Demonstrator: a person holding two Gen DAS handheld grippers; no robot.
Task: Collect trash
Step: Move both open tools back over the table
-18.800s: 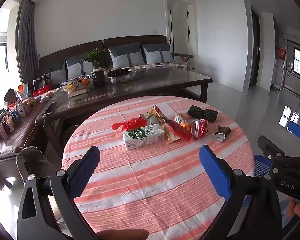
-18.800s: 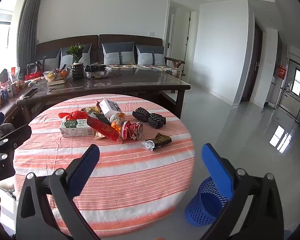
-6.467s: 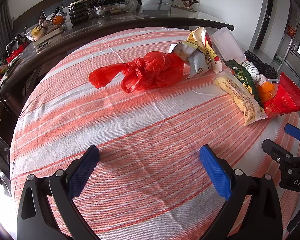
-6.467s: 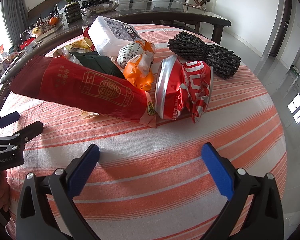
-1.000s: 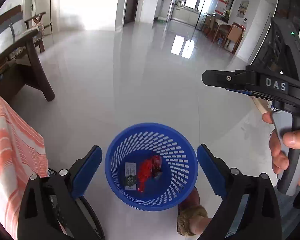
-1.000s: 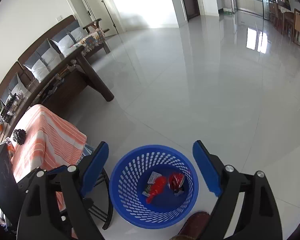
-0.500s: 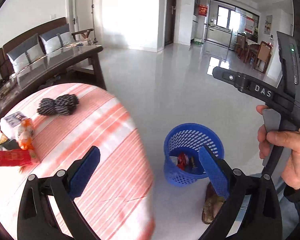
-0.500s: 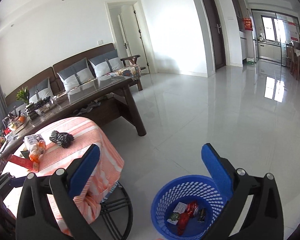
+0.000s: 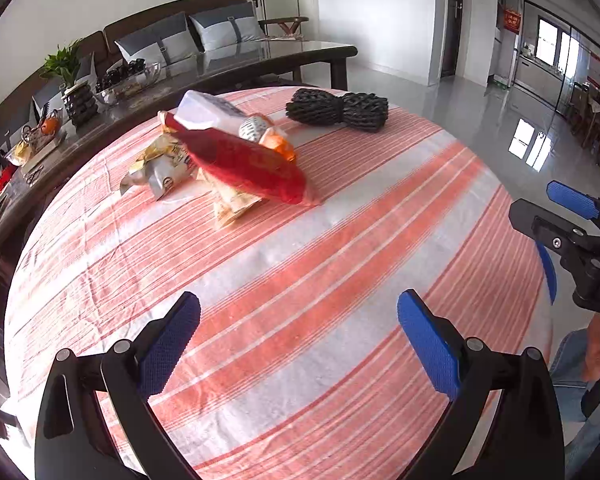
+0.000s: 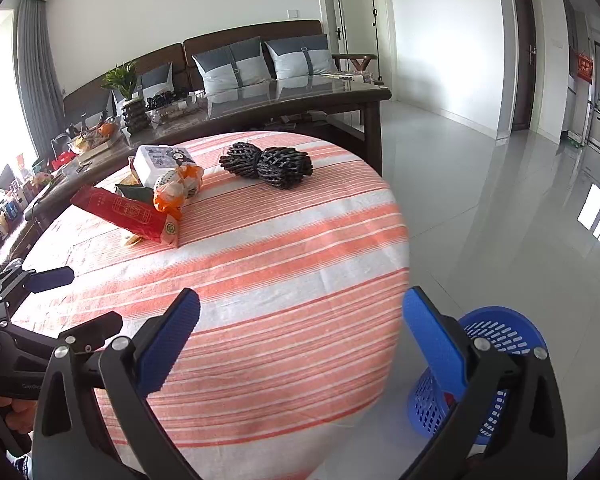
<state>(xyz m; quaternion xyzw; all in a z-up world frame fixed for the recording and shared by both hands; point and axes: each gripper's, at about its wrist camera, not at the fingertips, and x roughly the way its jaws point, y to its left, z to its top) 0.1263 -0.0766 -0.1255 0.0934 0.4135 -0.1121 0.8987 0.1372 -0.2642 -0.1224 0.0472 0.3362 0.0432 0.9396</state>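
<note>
Round tabletop (image 9: pixel 340 280) under an orange-and-white striped cloth; near half bare, wide room there in front of both tools. Trash pile gathered toward the far left of the tabletop: long red snack bag (image 9: pixel 244 164) on top, lying slantwise; crumpled silver-and-yellow wrappers (image 9: pixel 160 164) just left of it; pale cracker packet (image 9: pixel 232 200) tucked under its near side; white lidded box (image 10: pixel 160 162) and orange-and-white wrapper (image 10: pixel 180 188) touching its far side. Black bundled cord (image 9: pixel 338 109) farther right on the tabletop, apart from the pile, near the far rim. Right rim of the tabletop dropping to glossy grey floor (image 10: pixel 500 200), broad and open. Blue perforated wastebasket (image 10: pixel 496 332) on that floor, just beside the near right rim of the tabletop, partly hidden behind a tool finger; contents too hidden to tell. Long dark coffee table (image 10: pixel 300 100) close behind the far rim. Left tool (image 9: pixel 298 340) spread wide, nothing between its blue pads, over the near tabletop. Right tool (image 10: pixel 300 332) spread wide too, empty, over the near right rim.
</note>
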